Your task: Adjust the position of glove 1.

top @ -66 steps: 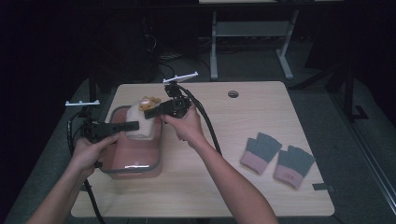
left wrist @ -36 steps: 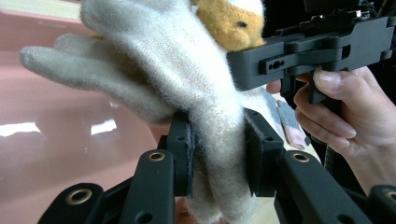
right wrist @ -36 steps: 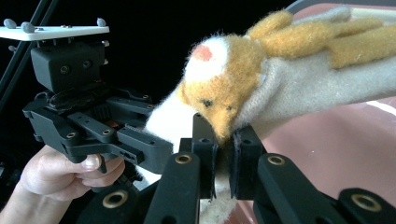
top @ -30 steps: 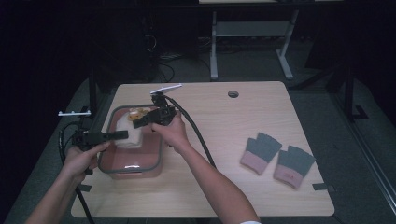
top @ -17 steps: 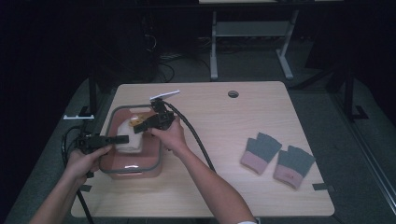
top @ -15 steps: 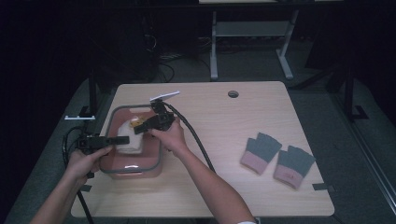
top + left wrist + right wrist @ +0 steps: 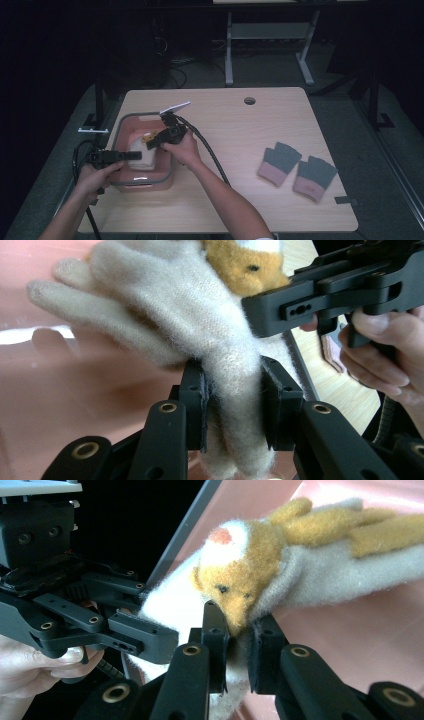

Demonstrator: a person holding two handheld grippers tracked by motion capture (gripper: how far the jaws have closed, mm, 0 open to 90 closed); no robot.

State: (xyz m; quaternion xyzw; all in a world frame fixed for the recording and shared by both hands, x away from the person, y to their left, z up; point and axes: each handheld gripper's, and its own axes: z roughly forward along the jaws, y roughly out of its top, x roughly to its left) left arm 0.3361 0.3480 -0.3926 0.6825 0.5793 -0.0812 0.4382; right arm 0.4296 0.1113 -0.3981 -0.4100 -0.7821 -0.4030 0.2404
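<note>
Over the pink bin at the left end of the counter, a cream woolly glove with an orange animal face hangs between the two grippers. In the left gripper view the left gripper has its jaws closed on the glove's cuff end, wool bulging out at both sides of the pads. In the right gripper view the right gripper has its jaws nearly together, pinching the fabric just under the animal face. The two grippers stand close, the glove stretched short between them; the glove's fingers spread out above the bin's pink floor.

In the high view the bin has a grey rim, and the glove sits inside that rim, nearer its right wall. The bin lies close to the counter's left edge, with little bare wood on that side. To the right, the counter is open wood up to a pair of grey-and-pink gloves lying flat near the right edge, well apart from the bin. A round hole sits near the far edge. The right gripper's cable trails back across the wood beside the forearm.
</note>
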